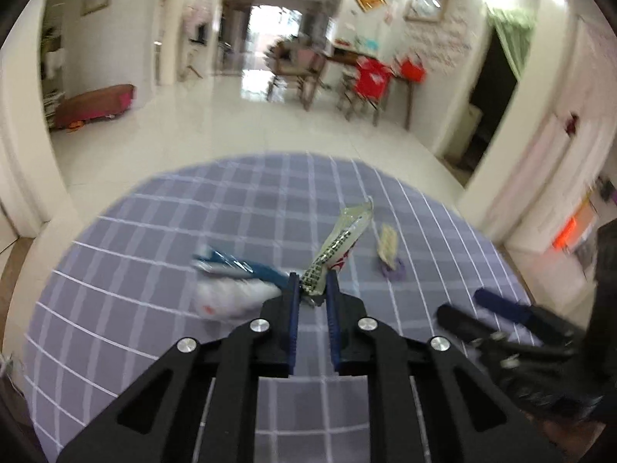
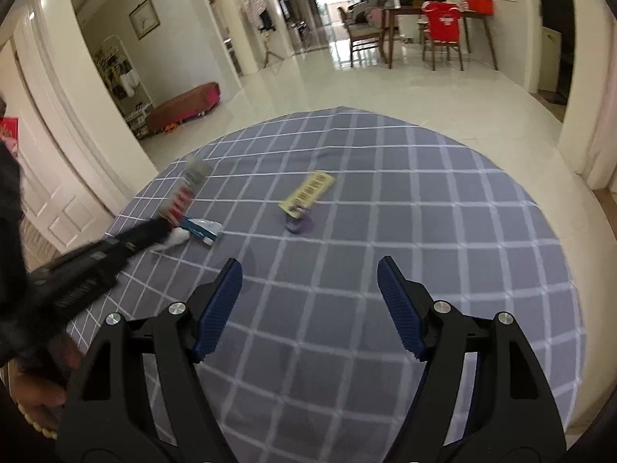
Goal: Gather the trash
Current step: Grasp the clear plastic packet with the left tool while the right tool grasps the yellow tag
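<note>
Crinkled silvery wrapper (image 1: 339, 243) is clamped in the left tongs (image 1: 313, 283); the right tongs (image 2: 310, 270) gape over checked cloth (image 2: 424, 231).

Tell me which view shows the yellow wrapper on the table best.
The right wrist view: the yellow wrapper lies sharp and unblocked on the checked cloth, its printed rows visible. The left wrist view shows the same wrapper smaller and blurred.
</note>
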`<state>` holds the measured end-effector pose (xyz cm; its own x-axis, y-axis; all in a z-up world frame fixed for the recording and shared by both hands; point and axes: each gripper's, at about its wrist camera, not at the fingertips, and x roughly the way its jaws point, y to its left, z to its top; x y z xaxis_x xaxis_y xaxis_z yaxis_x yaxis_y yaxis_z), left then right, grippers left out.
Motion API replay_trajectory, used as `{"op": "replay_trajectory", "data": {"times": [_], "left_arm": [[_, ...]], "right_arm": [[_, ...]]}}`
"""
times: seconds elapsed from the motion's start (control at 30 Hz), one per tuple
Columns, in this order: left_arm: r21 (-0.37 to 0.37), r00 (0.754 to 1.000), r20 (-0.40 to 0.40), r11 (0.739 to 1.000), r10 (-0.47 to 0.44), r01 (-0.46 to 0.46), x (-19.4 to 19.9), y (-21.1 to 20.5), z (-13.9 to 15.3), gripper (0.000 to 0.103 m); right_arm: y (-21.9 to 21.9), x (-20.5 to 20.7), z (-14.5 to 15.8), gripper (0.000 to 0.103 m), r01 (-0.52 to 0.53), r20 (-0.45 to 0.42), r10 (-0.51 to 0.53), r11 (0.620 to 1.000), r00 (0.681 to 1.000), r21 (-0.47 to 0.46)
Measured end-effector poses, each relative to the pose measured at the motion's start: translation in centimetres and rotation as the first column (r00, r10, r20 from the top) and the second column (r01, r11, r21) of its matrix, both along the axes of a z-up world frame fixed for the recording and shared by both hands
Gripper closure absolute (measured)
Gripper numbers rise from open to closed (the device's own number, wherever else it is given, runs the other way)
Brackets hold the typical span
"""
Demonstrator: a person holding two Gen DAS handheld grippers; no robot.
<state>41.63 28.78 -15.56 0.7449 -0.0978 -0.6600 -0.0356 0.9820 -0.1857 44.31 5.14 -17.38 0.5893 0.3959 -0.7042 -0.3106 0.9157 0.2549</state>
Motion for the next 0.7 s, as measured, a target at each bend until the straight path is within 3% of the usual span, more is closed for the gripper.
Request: {"op": "replay_trajectory", "data": {"times": [0.23, 0.3, 0.37, 0.5, 0.53, 0.7], "left_arm": [[0.018, 0.997, 0.025, 0.997, 0.077, -0.077, 0.4, 2.2, 1.1, 0.09], [0.021, 0.998, 0.017, 0.998, 0.067, -0.067, 0.7, 2.1, 0.9, 0.09], [0.018, 0.999, 0.01, 0.998, 0.052, -0.053, 0.9, 1.8, 0.7, 0.09], [0.009, 0.999, 0.001, 0.999, 0.034, -0.034, 1.5, 1.0, 0.5, 0.09], [0.007, 0.999, -0.001, 0.999, 0.032, -0.032, 1.6, 0.8, 0.4, 0.09], [0.01, 1.0, -0.002, 1.0, 0.007, -0.007, 1.3, -0.7, 0.7, 0.09]], "right_arm": [[3.9, 4.4, -1.9, 0.032, 0.003, -0.04, -0.005, 0.999, 0.999, -0.049], [4.5, 4.8, -2.0, 0.045, 0.004, -0.022, -0.006, 0.995, 1.0, -0.095], [4.9, 5.2, -2.0, 0.076, -0.002, -0.011, 0.0, 0.99, 1.0, -0.139], [4.7, 4.9, -2.0, 0.085, -0.04, 0.006, 0.042, 0.982, 0.999, -0.182], [4.5, 4.7, -1.9, 0.095, -0.055, 0.007, 0.057, 0.983, 0.998, -0.174], [2.9, 2.3, -1.9, 0.098, -0.105, 0.01, 0.108, 0.986, 0.994, -0.132]]}}
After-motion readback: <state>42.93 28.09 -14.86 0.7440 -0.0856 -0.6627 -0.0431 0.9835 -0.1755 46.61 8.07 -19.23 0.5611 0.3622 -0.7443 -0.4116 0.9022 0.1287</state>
